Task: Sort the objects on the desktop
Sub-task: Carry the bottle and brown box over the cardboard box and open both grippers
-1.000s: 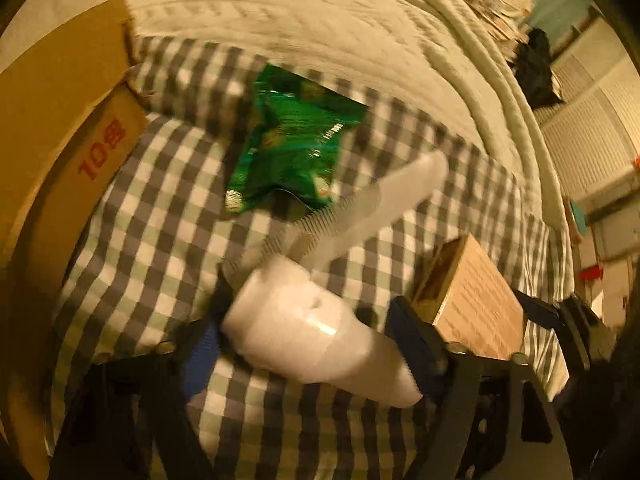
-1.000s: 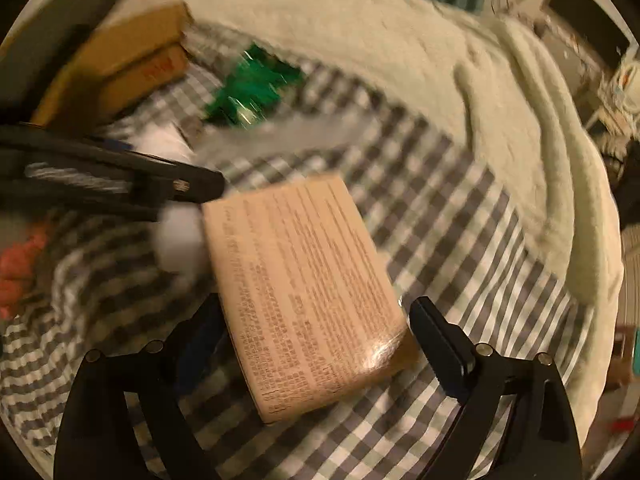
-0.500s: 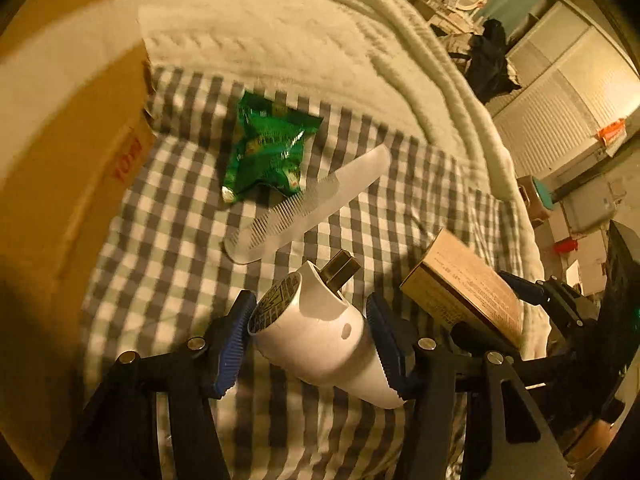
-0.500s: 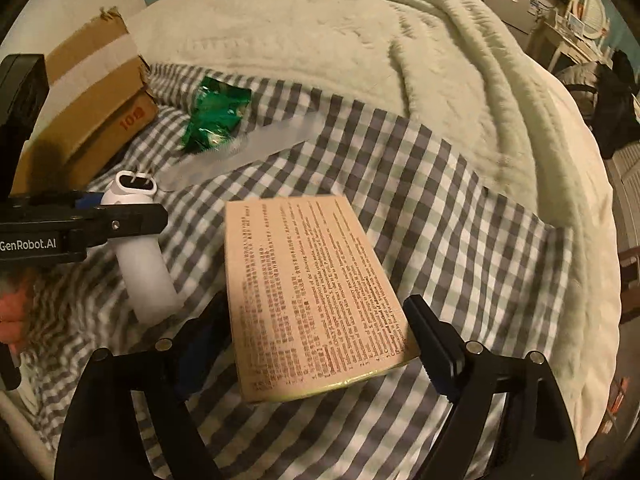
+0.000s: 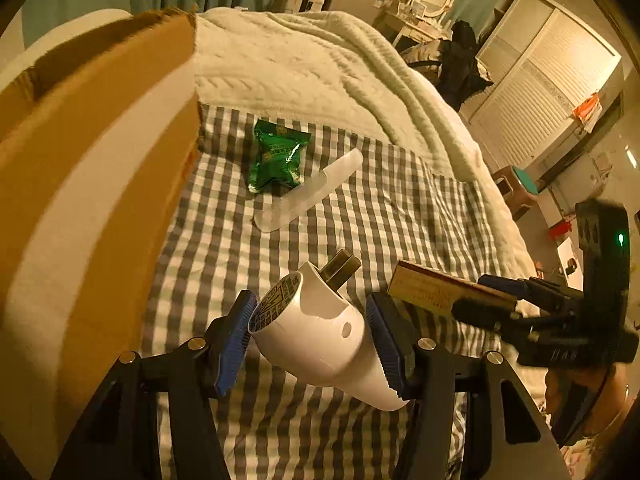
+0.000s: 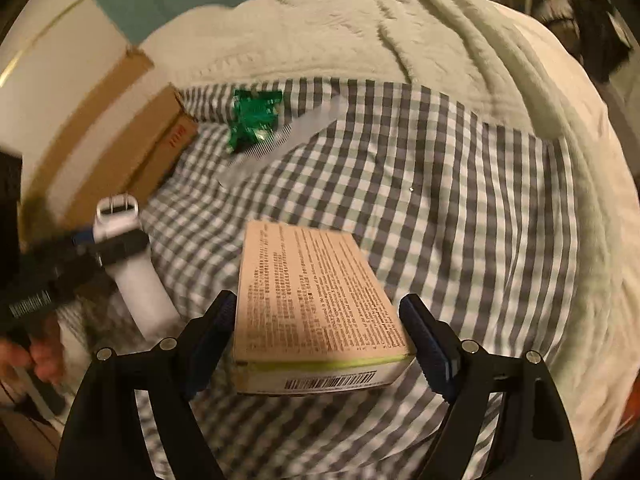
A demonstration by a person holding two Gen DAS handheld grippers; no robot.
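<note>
My left gripper (image 5: 310, 334) is shut on a white plug-in device (image 5: 320, 336) with metal prongs, held above the checked cloth (image 5: 360, 208). It also shows in the right wrist view (image 6: 128, 256). My right gripper (image 6: 320, 336) is shut on a tan printed box (image 6: 312, 300), held above the cloth; the box shows in the left wrist view (image 5: 440, 292). A green snack bag (image 5: 278, 156) and a translucent white comb (image 5: 312, 196) lie on the cloth; both show in the right wrist view, bag (image 6: 254, 118) and comb (image 6: 296, 136).
A large cardboard box (image 5: 88, 184) stands at the left edge of the cloth, also in the right wrist view (image 6: 104, 140). A cream blanket (image 5: 320, 64) covers the bed beyond the cloth. Room furniture lies far right.
Both grippers have lifted and pulled back with their objects. The bag and comb now look farther away. The cardboard box fills more of the left wrist view.
</note>
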